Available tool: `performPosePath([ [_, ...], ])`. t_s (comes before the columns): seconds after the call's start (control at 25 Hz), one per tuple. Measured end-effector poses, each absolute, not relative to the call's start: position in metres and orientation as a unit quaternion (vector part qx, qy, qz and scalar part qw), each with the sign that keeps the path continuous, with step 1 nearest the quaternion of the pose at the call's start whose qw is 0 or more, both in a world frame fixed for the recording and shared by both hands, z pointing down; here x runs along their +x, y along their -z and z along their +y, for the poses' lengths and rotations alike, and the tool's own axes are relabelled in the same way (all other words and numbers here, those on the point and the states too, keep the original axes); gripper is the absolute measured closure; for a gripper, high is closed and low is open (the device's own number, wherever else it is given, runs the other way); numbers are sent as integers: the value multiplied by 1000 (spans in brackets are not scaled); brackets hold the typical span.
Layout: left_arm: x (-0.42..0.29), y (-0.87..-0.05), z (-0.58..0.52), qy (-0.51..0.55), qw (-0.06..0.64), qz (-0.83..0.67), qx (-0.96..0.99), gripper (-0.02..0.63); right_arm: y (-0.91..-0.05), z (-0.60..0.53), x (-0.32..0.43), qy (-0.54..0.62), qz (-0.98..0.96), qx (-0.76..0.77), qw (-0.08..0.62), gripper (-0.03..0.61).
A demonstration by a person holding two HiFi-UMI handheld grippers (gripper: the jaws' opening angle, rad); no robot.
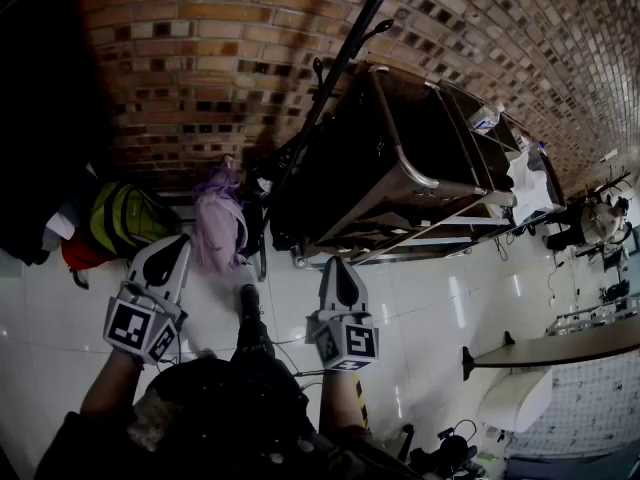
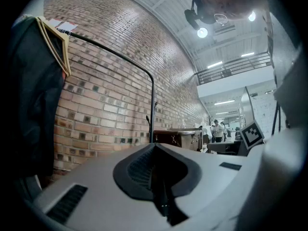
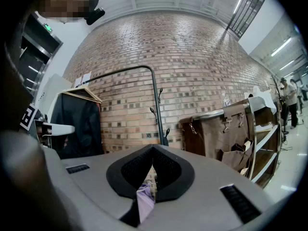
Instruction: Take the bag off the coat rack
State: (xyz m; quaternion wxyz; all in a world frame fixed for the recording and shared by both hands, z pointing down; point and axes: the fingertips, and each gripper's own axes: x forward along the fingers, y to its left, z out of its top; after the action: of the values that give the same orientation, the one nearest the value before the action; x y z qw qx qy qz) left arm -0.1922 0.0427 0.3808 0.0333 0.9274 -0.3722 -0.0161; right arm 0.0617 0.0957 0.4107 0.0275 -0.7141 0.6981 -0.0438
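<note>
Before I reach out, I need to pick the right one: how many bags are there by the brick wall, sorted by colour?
Lilac bag: 1
Yellow-green bag: 1
Red item, partly hidden, maybe a bag: 1
Total: 3, counting the red one

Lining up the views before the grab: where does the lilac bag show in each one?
Head view: lilac bag left of centre, near the rack's lower end.
Left gripper view: not in it.
Right gripper view: lilac bag at bottom centre, only a sliver showing.
Shared landmark: black rack pole.
</note>
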Motion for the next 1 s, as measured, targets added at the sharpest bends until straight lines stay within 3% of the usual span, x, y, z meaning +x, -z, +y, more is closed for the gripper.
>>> performPosePath([
  [0.24, -130, -388, -17, 20, 26, -368, 929, 574, -418, 14, 105, 43, 712, -700, 35, 509],
  [0.48, -71, -386, -87, 27, 31, -383, 923, 574, -430, -72, 138, 45, 743, -668, 5, 410],
  [1.0, 18, -413, -201, 0, 25, -401, 916, 574, -490, -198, 177, 68, 797, -597, -54, 362],
])
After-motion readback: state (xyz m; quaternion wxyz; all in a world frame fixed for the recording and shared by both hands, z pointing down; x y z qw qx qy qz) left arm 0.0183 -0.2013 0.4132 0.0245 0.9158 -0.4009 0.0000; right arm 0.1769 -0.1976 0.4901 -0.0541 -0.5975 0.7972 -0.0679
